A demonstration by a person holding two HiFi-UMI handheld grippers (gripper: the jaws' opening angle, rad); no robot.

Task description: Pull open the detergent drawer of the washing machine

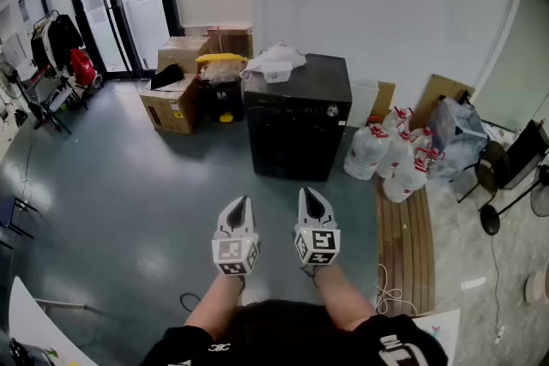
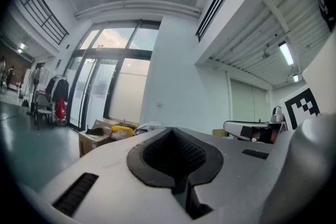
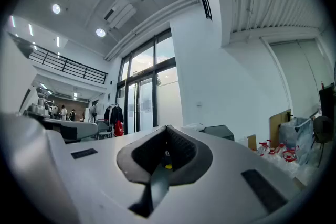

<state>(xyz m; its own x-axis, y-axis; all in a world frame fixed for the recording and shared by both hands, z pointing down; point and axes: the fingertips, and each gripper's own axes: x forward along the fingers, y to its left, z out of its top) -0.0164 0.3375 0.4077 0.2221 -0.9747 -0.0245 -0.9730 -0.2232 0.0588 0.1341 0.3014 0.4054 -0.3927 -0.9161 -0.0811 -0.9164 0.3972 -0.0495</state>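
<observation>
A black washing machine [image 1: 296,120] stands on the floor against the white back wall, with a round knob [image 1: 332,110] on its front panel and a white bag [image 1: 274,63] on its lid. I cannot make out the detergent drawer from here. My left gripper [image 1: 240,203] and right gripper [image 1: 310,195] are held side by side in the air, level, well short of the machine's front. Both are shut with nothing between the jaws. In the right gripper view the machine [image 3: 218,132] shows small beyond the shut right gripper [image 3: 165,157]. The left gripper [image 2: 176,165] hides it in its own view.
Cardboard boxes [image 1: 176,103] and a yellow item [image 1: 220,60] stand left of the machine. White jugs with red caps [image 1: 395,154] cluster at its right, beside a wooden slatted board [image 1: 405,240]. A clothes rack [image 1: 56,39] stands by the glass doors. A cable [image 1: 193,302] lies near my feet.
</observation>
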